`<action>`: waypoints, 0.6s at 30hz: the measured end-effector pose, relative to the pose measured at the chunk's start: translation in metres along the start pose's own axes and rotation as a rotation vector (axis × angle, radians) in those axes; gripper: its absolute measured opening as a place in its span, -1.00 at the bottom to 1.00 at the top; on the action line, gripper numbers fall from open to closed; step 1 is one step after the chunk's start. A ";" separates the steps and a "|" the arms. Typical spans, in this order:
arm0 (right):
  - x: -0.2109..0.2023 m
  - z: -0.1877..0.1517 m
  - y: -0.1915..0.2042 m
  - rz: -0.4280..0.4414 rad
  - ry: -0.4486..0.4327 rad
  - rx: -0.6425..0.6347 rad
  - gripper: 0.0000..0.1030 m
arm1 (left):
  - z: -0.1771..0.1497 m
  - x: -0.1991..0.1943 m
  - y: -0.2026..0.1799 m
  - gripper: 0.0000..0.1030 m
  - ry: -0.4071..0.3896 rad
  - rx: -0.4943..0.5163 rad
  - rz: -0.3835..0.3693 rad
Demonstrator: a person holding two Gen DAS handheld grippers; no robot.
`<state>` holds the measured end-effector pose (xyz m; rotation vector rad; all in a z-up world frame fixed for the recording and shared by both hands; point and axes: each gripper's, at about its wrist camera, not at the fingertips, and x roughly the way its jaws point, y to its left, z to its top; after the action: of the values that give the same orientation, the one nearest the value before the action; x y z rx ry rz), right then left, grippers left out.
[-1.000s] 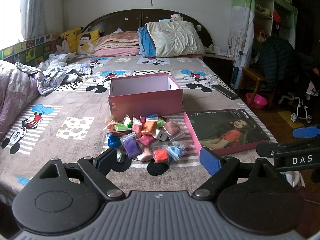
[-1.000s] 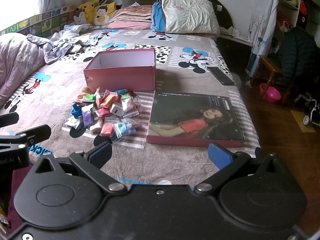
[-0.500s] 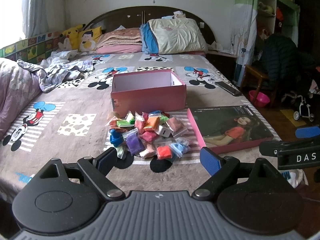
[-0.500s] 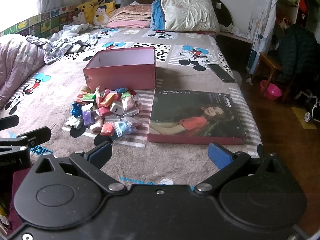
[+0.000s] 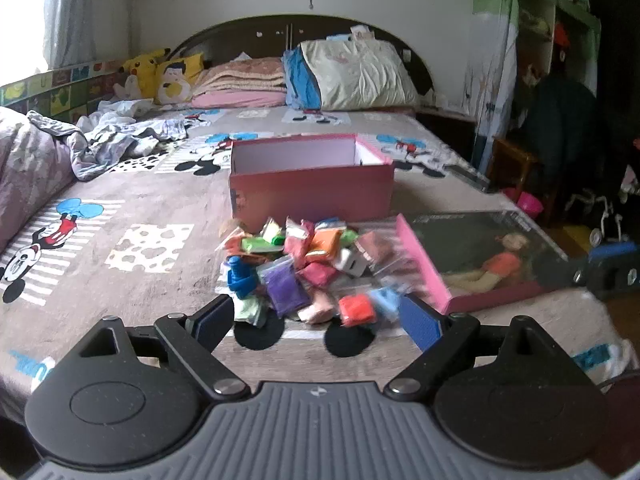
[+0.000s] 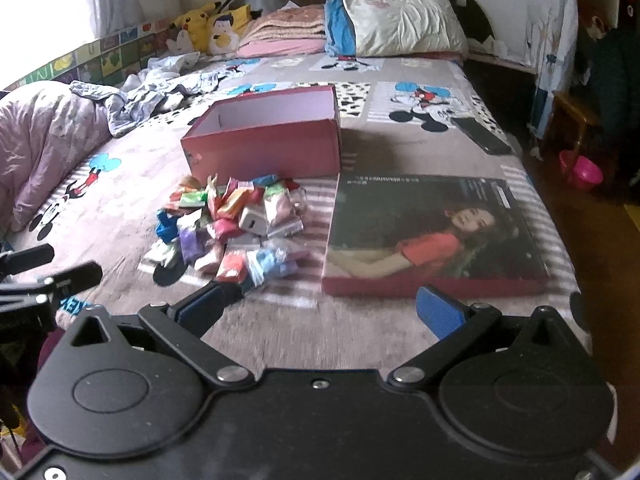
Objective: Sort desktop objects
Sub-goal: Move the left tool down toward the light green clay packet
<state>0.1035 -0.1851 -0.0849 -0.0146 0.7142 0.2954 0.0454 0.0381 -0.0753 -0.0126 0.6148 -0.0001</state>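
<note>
A pile of small coloured clay packets [image 5: 308, 272] lies on the bed, in front of an open pink box [image 5: 310, 192]. The pile [image 6: 232, 228] and the box [image 6: 264, 136] also show in the right wrist view. The box lid with a woman's picture [image 6: 436, 236] lies flat to the right of the pile; it also shows in the left wrist view [image 5: 476, 256]. My left gripper [image 5: 318, 322] is open and empty, just short of the pile's near edge. My right gripper [image 6: 320, 308] is open and empty, near the lid's front edge.
The bed has a Mickey Mouse blanket [image 5: 132, 208], a crumpled quilt and clothes at the left [image 6: 52, 136], and pillows and plush toys at the headboard [image 5: 352, 76]. A dark remote [image 6: 482, 136] lies near the right edge. A stool and pink basin [image 6: 580, 168] stand on the floor.
Both grippers have moved forward and closer to the bed, so the pile, box and lid look larger. Both stay open and empty.
</note>
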 end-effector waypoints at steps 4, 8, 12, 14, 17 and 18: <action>0.021 -0.002 0.003 0.002 -0.037 -0.081 0.99 | -0.003 0.028 0.013 0.74 0.035 -0.011 0.002; 0.047 0.000 0.008 0.025 0.011 -0.130 0.99 | -0.005 0.055 0.026 0.74 0.075 -0.014 0.036; 0.069 -0.001 0.011 0.094 0.051 -0.128 0.99 | -0.007 0.078 0.037 0.74 0.093 -0.008 0.060; 0.079 -0.002 0.014 0.116 0.052 -0.135 0.99 | -0.008 0.091 0.043 0.74 0.108 -0.011 0.058; 0.092 -0.004 0.018 0.144 0.042 -0.150 0.98 | -0.011 0.112 0.053 0.74 0.135 -0.008 0.055; 0.096 -0.005 0.019 0.146 0.028 -0.156 0.98 | -0.012 0.119 0.057 0.74 0.146 -0.017 0.043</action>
<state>0.1638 -0.1428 -0.1492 -0.1151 0.7201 0.4911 0.1349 0.0948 -0.1545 -0.0161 0.7612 0.0465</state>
